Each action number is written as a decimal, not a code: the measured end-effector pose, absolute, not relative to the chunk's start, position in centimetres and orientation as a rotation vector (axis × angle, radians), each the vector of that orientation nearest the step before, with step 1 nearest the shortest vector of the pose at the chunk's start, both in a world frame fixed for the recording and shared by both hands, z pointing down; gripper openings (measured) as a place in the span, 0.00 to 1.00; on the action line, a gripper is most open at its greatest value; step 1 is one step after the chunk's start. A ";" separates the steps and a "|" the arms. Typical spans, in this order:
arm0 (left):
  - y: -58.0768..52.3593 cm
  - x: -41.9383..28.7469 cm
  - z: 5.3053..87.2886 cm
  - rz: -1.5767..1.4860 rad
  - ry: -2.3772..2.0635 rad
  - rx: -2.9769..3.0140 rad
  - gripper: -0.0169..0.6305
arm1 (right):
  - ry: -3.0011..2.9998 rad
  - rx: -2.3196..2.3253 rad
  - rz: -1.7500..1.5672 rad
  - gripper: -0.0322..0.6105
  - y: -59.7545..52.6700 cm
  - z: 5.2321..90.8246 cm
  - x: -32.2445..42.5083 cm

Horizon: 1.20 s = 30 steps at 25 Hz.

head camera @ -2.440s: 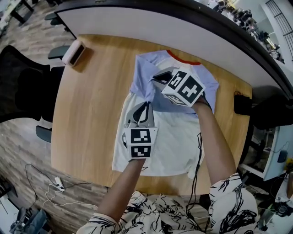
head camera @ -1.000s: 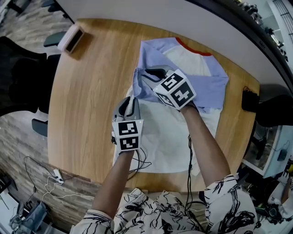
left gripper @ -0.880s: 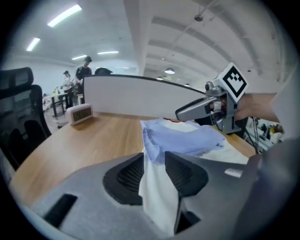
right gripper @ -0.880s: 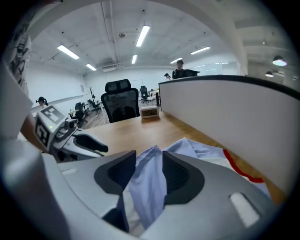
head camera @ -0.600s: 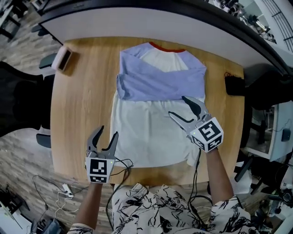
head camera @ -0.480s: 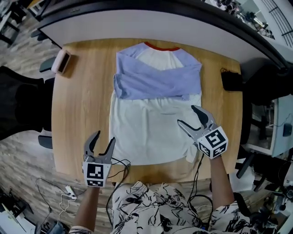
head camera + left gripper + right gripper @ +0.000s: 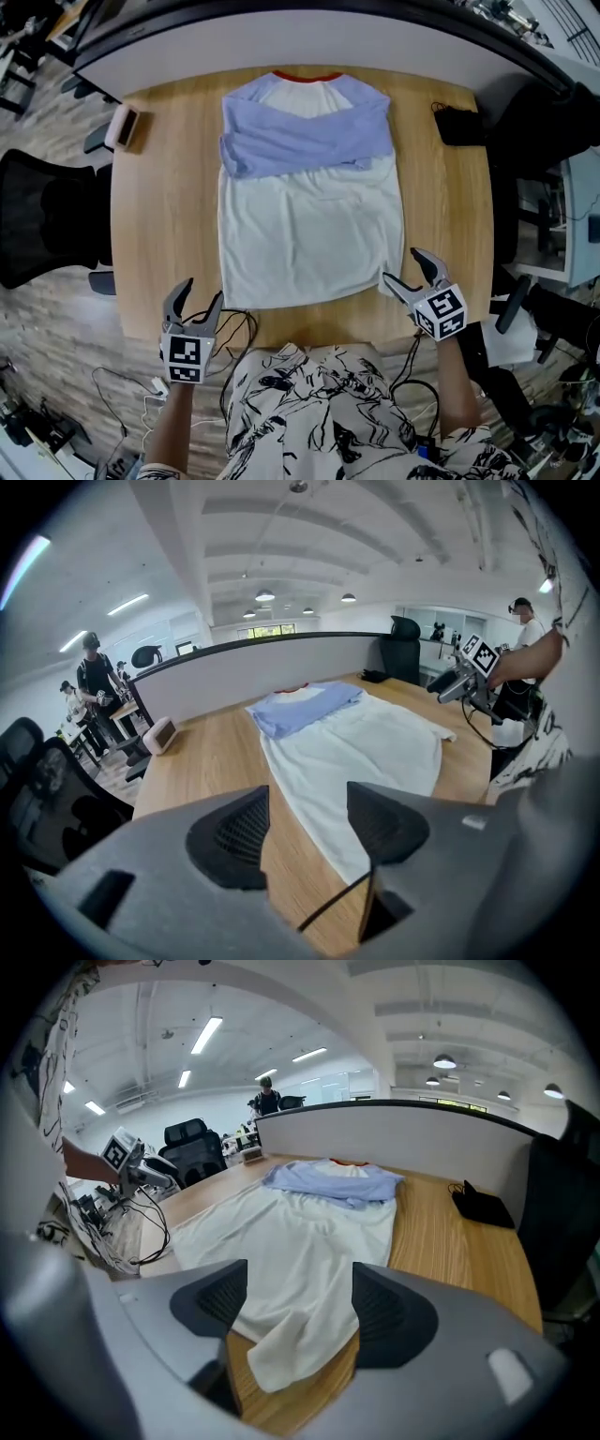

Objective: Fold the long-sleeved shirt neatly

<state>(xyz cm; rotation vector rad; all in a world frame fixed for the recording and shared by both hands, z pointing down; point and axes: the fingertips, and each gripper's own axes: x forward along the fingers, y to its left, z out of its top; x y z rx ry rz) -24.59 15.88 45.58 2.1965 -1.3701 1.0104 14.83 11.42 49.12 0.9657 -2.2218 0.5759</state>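
Observation:
The long-sleeved shirt lies flat on the wooden table, red collar at the far end. Both lavender sleeves are folded across its chest. My left gripper hovers at the table's near edge, left of the hem and apart from the cloth. Its jaws have just been opening, and in the left gripper view nothing sits between the left gripper jaws. My right gripper is at the shirt's near right hem corner. Its jaws have also just been opening and stand wide above that corner without pressing it.
A small pink device sits at the table's far left corner and a black pouch at the far right. Black cables trail over the near edge. A black office chair stands left of the table. A curved partition runs behind.
Both grippers left the folded sleeves and drew back to the near edge, the left to the front left, the right to the hem's right corner. Their jaws opened.

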 end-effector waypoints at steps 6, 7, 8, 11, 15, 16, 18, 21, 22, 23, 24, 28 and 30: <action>21.7 -26.4 45.6 1.130 -1.293 2.161 0.44 | -2.153 0.941 0.559 0.63 14.7 51.2 15.1; 22.3 -26.5 45.6 1.138 -1.284 2.157 0.44 | -2.136 0.932 0.556 0.63 15.3 51.6 15.3; 22.8 -26.5 45.8 1.142 -1.275 2.154 0.44 | -2.118 0.924 0.556 0.63 15.9 52.1 15.4; 23.4 -26.0 46.9 1.150 -1.260 2.154 0.44 | -2.065 0.896 0.552 0.63 17.6 53.8 15.9; 23.2 -24.8 50.1 1.169 -1.205 2.159 0.44 | -1.972 0.829 0.468 0.63 19.7 56.3 16.7; 23.2 -24.4 51.0 1.171 -1.187 2.162 0.44 | -1.953 0.813 0.439 0.63 20.0 56.8 16.8; 23.1 -23.6 52.8 1.172 -1.154 2.168 0.44 | -1.928 0.792 0.408 0.61 20.5 57.9 16.9; 23.1 -22.6 55.0 1.189 -1.107 2.171 0.44 | -1.894 0.762 0.371 0.58 21.0 59.1 17.0; 23.1 -22.4 55.6 1.194 -1.094 2.169 0.44 | -1.885 0.756 0.355 0.56 21.0 59.4 17.1; 23.1 -22.1 56.1 1.198 -1.081 2.168 0.44 | -1.881 0.751 0.346 0.54 21.0 59.6 17.1; 23.1 -21.9 56.5 1.204 -1.069 2.169 0.44 | -1.884 0.748 0.346 0.54 21.1 59.7 17.2; 23.0 -21.2 57.8 1.216 -1.014 2.183 0.44 | -1.891 0.780 0.344 0.29 20.8 59.4 17.8; 23.1 -21.2 58.4 1.214 -0.988 2.176 0.44 | -1.894 0.788 0.382 0.29 20.9 59.5 18.3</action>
